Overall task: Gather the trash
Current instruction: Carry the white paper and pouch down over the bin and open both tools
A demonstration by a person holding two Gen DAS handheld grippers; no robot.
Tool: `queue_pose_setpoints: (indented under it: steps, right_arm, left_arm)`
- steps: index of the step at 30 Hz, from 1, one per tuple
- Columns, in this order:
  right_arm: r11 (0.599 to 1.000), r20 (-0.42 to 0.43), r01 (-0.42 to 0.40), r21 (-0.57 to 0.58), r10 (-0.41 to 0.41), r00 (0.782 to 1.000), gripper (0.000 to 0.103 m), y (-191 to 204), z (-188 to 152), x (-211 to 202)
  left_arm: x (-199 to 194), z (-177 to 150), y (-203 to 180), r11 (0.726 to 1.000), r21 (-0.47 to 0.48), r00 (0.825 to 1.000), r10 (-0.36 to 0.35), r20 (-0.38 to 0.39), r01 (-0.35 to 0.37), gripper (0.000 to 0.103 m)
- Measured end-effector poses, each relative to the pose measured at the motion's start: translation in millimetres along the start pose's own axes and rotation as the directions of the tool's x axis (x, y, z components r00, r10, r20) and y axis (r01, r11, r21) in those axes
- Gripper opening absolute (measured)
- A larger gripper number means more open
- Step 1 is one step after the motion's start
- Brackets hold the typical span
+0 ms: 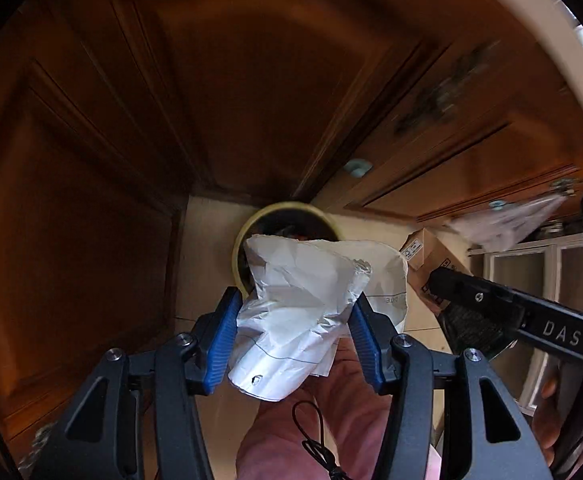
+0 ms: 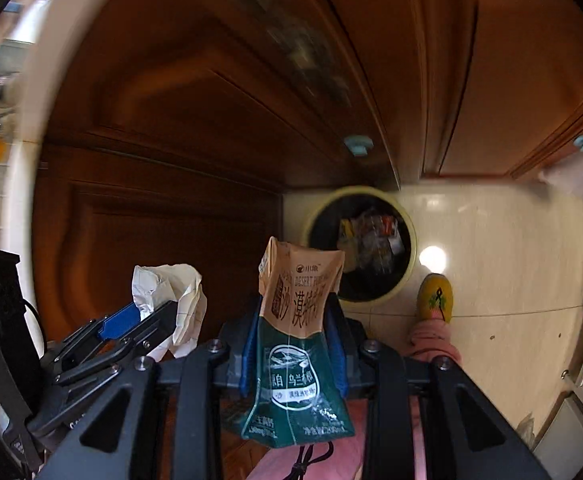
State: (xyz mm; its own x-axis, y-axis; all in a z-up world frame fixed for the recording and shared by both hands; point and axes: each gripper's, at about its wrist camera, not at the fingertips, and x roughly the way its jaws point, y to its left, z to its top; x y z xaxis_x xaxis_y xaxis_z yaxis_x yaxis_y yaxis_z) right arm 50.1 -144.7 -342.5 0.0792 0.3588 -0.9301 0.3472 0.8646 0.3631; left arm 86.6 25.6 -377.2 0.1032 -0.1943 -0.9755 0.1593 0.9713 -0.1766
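Cabinet doors (image 2: 179, 128), brown wood, are filling the view beyond both claws. Trash bin (image 2: 361, 244), yellow-rimmed and part full, is standing on pale floor tile (image 2: 499, 264) ahead of the right gripper (image 2: 293, 340), which is clamping a crushed milk carton (image 2: 295, 344). Left gripper (image 1: 295, 332) is pinching crumpled white paper (image 1: 303, 312), bin just beyond.

A: What is hidden in the left wrist view?
B: Most of the trash bin (image 1: 251, 224) is covered by the crumpled paper (image 1: 303, 304).
A: And blurred?
B: The cabinet doors (image 2: 299, 52) are smeared.
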Motion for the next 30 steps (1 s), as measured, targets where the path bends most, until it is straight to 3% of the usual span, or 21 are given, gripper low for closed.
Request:
queue_pose_setpoints:
  steps: [5,7,9,11,13,21,30]
  right_arm:
    - [0.999,-0.051,0.037,0.01,-0.037,0.998,0.032,-18,10,61]
    - [0.998,-0.059,0.057,0.011,-0.056,0.997,0.032,-23,14,78]
    - [0.998,-0.064,0.064,0.011,-0.063,0.996,0.038,-25,16,91]
    - [0.998,-0.061,0.059,0.007,-0.058,0.996,0.052,-28,17,99]
    - [0.997,-0.05,0.072,-0.002,-0.072,0.996,0.054,-30,18,101]
    - [0.996,-0.059,0.076,-0.05,-0.079,0.995,0.054,-23,15,94]
    - [0.991,-0.033,0.083,-0.107,-0.087,0.996,0.054,5,20,53]
  left_arm:
    - [54,-3,8,0.999,-0.029,1.0,0.019,-0.024,-0.02,0.055]
    - [68,-1,10,0.999,-0.028,0.999,0.026,-0.031,-0.027,0.067]
    - [79,-1,14,0.998,-0.034,0.998,0.047,-0.037,-0.049,0.08]
    - [87,-3,17,0.997,-0.046,0.997,0.059,-0.043,-0.061,0.081]
    - [91,-5,21,0.996,-0.059,0.996,0.061,-0.061,-0.064,0.081]
    - [83,-10,27,0.992,-0.1,0.996,0.065,-0.062,-0.071,0.081]
    - [27,0,22,0.994,-0.093,0.998,0.055,-0.016,-0.056,0.081]
